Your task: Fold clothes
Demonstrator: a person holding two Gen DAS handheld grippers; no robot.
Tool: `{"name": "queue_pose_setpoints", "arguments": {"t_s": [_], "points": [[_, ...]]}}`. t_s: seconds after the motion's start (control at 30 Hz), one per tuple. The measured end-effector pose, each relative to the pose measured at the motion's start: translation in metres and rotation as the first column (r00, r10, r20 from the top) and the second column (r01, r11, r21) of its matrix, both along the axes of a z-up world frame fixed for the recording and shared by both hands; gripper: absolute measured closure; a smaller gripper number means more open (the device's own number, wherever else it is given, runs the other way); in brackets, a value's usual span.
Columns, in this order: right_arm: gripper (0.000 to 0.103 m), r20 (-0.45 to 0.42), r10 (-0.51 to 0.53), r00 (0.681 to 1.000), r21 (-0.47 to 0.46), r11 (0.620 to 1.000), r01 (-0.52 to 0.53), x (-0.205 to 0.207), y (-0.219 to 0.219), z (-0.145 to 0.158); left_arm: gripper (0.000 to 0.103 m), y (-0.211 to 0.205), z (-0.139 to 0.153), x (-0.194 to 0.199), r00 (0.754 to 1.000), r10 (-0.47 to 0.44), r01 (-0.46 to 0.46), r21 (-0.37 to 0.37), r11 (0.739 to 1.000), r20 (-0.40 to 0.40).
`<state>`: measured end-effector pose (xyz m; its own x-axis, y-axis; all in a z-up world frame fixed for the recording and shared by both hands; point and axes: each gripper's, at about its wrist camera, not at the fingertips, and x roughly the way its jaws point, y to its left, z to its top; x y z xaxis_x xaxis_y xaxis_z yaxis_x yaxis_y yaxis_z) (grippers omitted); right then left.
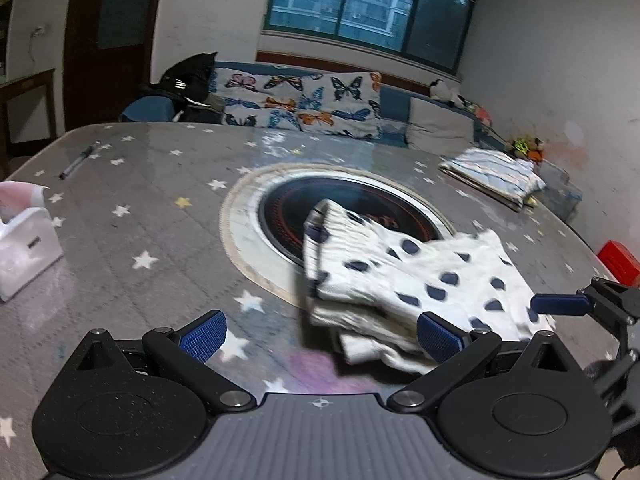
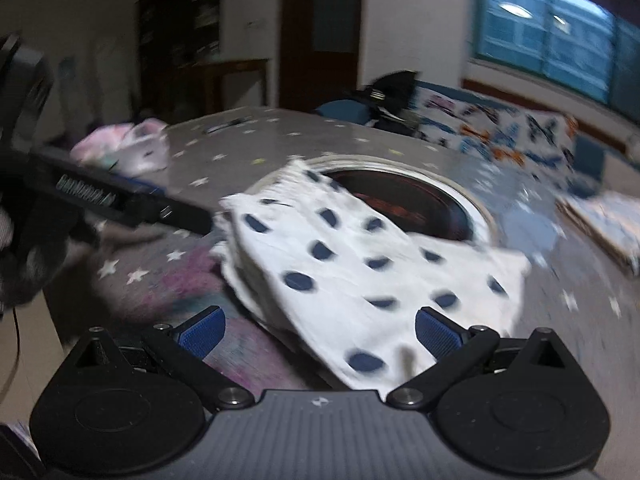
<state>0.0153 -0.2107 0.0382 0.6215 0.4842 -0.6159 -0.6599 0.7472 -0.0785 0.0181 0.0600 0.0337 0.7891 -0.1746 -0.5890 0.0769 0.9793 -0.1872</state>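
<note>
A dim living room lies around me, with a window (image 1: 372, 4) at the far wall and a sofa draped in a butterfly-print cover (image 1: 304, 100), and in front of it the counter (image 1: 132, 208), spread with a grey star-patterned cloth and cut by a round inset hob (image 1: 344, 200) in the middle. The polka-dot garment (image 1: 404, 280) sits near my edge of the counter, already doubled into a thick bundle with its far end lapping over the hob's rim; I judge it lies close to me so both tools can reach it without stretching. My left gripper (image 1: 320, 338) hovers just short of the bundle's near-left corner, its blue fingers (image 1: 204, 336) spread wide and gripping nothing. My right gripper (image 2: 318, 334) is likewise released, fingers apart, with the cloth's near edge lying between them but not pinched. Both views are blurred, so the layering of the folds is hard to read. A finished folded pile (image 1: 492, 176) rests well apart at the far right, likely the stack for done items, and a pinkish heap (image 2: 128, 148) waits at the far left, probably still to fold. A pen (image 1: 78, 162) and a white box (image 1: 24, 248) lie clear of the work.
</note>
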Motion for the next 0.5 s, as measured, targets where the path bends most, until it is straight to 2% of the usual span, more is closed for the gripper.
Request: {"name": "queue_pose_setpoints", "arguments": {"t_s": [0.13, 0.3, 0.37, 0.47, 0.5], "points": [[0.007, 0.041, 0.099, 0.994, -0.120, 0.988, -0.094, 0.001, 0.035, -0.001, 0.000, 0.014, 0.005, 0.008, 0.999, 0.044, -0.045, -0.042, 0.998, -0.008], [0.013, 0.096, 0.206, 0.974, -0.278, 0.945, -0.173, 0.000, 0.070, -0.010, 0.000, 0.025, 0.011, 0.012, 0.998, 0.069, -0.069, -0.092, 0.993, -0.006], [0.019, 0.113, 0.236, 0.965, -0.340, 0.922, -0.186, 0.000, 0.081, -0.015, 0.000, 0.028, 0.012, 0.014, 0.998, 0.065, -0.066, -0.120, 0.991, -0.011], [0.030, 0.122, 0.249, 0.961, -0.385, 0.904, -0.186, 0.004, 0.089, -0.020, 0.000, 0.029, 0.013, 0.015, 0.998, 0.055, -0.057, -0.154, 0.986, -0.017], [0.038, 0.116, 0.247, 0.962, -0.382, 0.905, -0.187, 0.007, 0.090, -0.020, 0.000, 0.029, 0.014, 0.016, 0.999, 0.051, -0.053, -0.165, 0.985, -0.019]]}}
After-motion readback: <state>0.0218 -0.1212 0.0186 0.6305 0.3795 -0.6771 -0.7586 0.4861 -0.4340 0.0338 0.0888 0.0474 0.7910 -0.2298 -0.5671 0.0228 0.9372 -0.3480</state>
